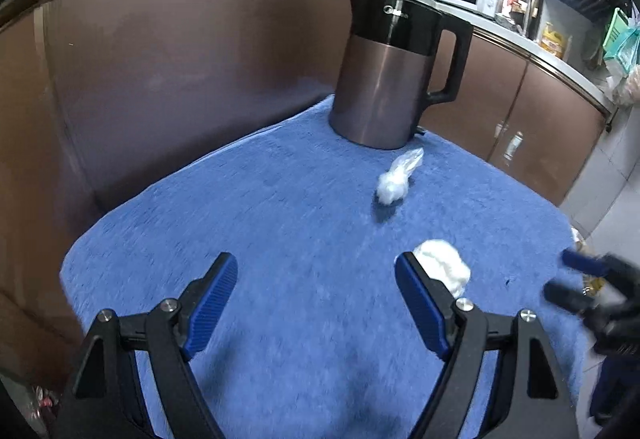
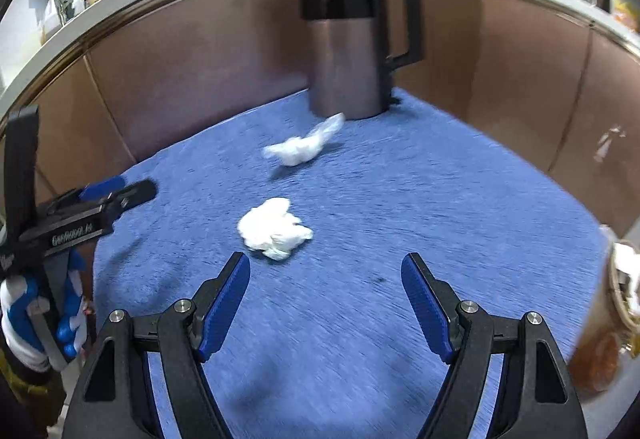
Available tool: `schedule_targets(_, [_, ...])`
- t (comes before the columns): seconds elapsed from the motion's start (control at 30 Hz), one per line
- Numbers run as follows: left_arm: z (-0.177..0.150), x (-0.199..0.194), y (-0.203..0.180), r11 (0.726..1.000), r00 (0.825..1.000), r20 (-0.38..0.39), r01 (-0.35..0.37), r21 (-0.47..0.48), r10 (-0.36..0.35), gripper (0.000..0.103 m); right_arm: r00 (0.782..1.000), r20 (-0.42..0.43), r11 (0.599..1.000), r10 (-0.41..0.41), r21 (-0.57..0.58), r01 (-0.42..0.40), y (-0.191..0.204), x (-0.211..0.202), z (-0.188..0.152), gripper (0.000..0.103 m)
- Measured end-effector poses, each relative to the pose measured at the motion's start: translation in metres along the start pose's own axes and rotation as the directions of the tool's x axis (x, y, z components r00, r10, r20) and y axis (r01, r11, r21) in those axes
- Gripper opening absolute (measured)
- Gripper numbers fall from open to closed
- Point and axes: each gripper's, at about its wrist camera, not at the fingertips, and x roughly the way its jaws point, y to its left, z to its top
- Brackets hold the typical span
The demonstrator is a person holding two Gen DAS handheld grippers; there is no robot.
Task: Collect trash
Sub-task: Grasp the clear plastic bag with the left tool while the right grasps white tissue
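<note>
A crumpled white paper tissue [image 2: 274, 229] lies on the blue fluffy cloth [image 2: 400, 199] that covers the table, toward its near edge. A second piece of trash, a twisted clear plastic wrap with white filling [image 2: 304, 145], lies farther in, just in front of the tall brown metal kettle with black top and handle [image 2: 352, 43], which stands at the far edge of the cloth. The two pieces are apart from each other.

The right gripper [image 2: 326, 301] is held low over the near edge of the cloth, pointing toward the kettle, with its blue-padded fingers [image 2: 224, 311] wide apart and nothing between them; the tissue is just ahead of its left finger. The left gripper [image 1: 316, 303] is also spread wide and empty. In the left wrist view the tissue [image 1: 444, 265] sits just beyond its right finger, and I cannot tell if they touch. A hand in a white and blue glove [image 2: 36, 319] grasps the left tool's handle at the left edge of the cloth.
</note>
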Motion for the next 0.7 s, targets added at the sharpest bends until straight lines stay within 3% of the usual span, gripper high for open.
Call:
schedule_targets(0.2, [0.041,0.05,-0.015,0.993,0.993,-0.054,0.106,0.045,-0.104,0.08,0.992,-0.041,0.993,0.121,0.025,-0.12,0.008,0.043,0.011,0.076])
schedule_targets(0.37, [0.062,0.106,-0.036,0.975,0.966,-0.15,0.22,0.039,-0.212,0.08,0.982,-0.066,0.984,0.177,0.043,-0.175,0.013,0.074,0.018,0.074])
schedule_targets(0.53, [0.068,0.154,-0.056,0.972,0.952,-0.217,0.229,0.044,-0.215,0.08,0.979,-0.081,0.982,0.186,0.054,-0.182,0.014,0.096,0.024,0.072])
schedule_targets(0.63, [0.064,0.171,-0.062,0.975,0.947,-0.248,0.22,0.041,-0.204,0.067,0.976,-0.092,0.979,0.197,0.065,-0.191,0.014,0.104,0.023,0.066])
schedule_targets(0.7, [0.063,0.179,-0.064,0.974,0.943,-0.261,0.224,0.045,-0.205,0.057,0.975,-0.102,0.979,0.199,0.067,-0.193,0.015,0.109,0.021,0.056])
